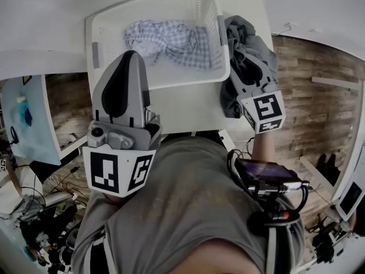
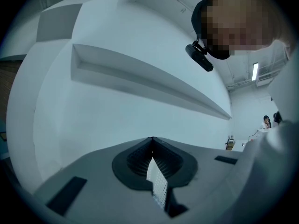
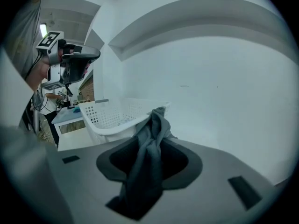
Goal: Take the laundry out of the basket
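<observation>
White table (image 1: 188, 110) against a white wall carries the basket (image 1: 188, 80), with wood floor below to the right. One checked cloth (image 1: 171, 39) lies crumpled in the basket's far half. The grey garment (image 1: 242, 44) is already out: it hangs at the right gripper (image 1: 244, 64), just beside the basket's right wall and over the table's right edge.

In the right gripper view the jaws stand partly apart and the garment (image 3: 145, 171) lies bunched between them, draped through the gap and, by the look of it, not pinched. So the step in hand seems to be dropping this first piece.

The left gripper (image 1: 132, 59) is closed and holds no cloth. It hovers above the basket's near left corner. A sliver of perforated white shows at its jaws in its own view; whether it touches them I cannot tell.

Next, the right gripper has to shed the garment so that it lands on the table, not on the floor. Then one gripper must reach in, jaws wide, for the checked cloth.
</observation>
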`<action>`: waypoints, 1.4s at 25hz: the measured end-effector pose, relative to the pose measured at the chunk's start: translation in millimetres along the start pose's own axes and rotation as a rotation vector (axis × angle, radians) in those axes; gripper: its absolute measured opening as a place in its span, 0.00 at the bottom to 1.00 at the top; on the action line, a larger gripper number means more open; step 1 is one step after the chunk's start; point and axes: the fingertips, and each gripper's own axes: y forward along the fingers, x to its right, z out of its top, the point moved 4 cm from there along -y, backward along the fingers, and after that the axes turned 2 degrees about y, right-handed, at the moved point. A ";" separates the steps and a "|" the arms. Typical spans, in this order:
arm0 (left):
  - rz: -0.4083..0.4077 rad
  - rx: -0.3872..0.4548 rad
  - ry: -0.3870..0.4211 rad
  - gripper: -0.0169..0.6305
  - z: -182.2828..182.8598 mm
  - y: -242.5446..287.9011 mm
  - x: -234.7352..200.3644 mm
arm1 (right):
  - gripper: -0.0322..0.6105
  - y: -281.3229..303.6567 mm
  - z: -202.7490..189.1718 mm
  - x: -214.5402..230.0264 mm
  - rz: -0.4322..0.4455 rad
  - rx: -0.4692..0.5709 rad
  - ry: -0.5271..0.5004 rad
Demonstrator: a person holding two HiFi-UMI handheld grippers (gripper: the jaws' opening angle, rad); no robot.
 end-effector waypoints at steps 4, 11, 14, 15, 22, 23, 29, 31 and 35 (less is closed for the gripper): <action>-0.008 0.038 -0.006 0.04 10.3 -5.7 2.8 | 0.33 -15.2 12.5 -6.7 0.015 -0.041 -0.083; -0.043 0.123 -0.033 0.04 29.5 -10.9 8.0 | 0.38 -43.8 27.6 -8.0 0.030 -0.058 -0.116; -0.053 0.154 -0.041 0.04 36.2 -12.5 9.4 | 0.38 -59.9 47.9 -7.9 0.030 -0.004 -0.123; -0.057 0.162 -0.042 0.04 37.8 -12.9 10.1 | 0.38 -64.7 56.1 -8.8 0.030 0.016 -0.139; -0.061 0.201 -0.037 0.04 45.7 -11.3 11.3 | 0.08 -94.4 127.6 -9.6 -0.046 0.286 -0.159; -0.057 0.204 -0.034 0.04 47.1 -11.3 10.1 | 0.07 -97.2 138.2 -11.0 -0.042 0.336 -0.144; -0.004 0.202 -0.006 0.04 52.1 -11.3 -1.9 | 0.06 -97.7 180.4 -23.3 0.046 0.512 -0.089; 0.018 0.190 0.003 0.04 50.8 -10.8 -6.9 | 0.06 -90.0 185.8 -26.8 0.077 0.525 -0.087; 0.066 0.162 0.016 0.04 46.0 -8.8 -20.1 | 0.06 -66.9 190.1 -32.4 0.134 0.520 -0.075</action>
